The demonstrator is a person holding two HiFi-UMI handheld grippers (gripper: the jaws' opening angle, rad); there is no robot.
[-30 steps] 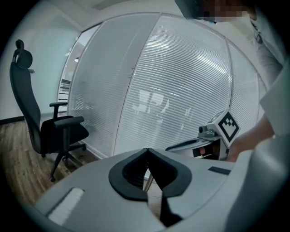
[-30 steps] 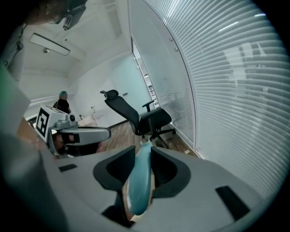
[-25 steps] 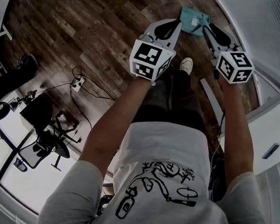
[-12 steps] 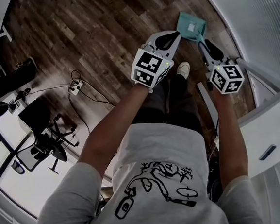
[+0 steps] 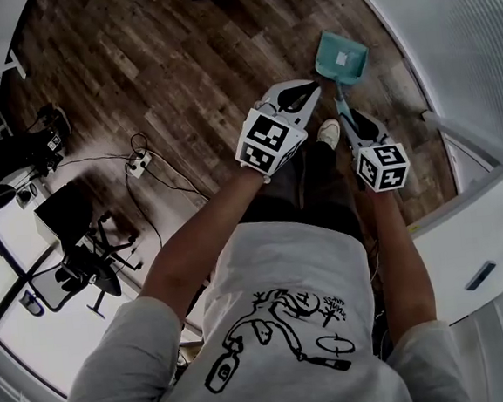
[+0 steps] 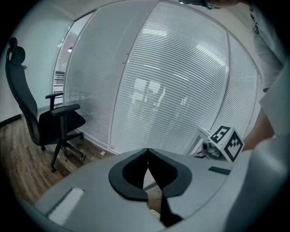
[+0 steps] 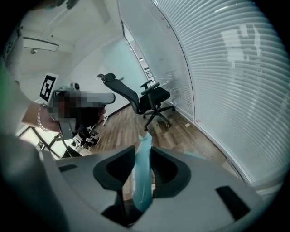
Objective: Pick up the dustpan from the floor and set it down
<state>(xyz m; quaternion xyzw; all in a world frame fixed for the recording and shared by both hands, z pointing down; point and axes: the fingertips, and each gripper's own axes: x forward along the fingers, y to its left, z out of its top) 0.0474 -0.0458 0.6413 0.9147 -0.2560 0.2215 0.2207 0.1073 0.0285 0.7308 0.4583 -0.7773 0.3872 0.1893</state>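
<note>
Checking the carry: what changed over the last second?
The right gripper swung inward toward the left gripper, turning the dustpan with it. Its grip on the handle stayed as it was, and the left gripper stayed shut and empty.

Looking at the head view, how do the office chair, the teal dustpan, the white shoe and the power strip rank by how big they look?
1. Office chair, the largest.
2. Teal dustpan, handle included.
3. White shoe and power strip: both small and about alike, so I won't rank one above the other.
</note>
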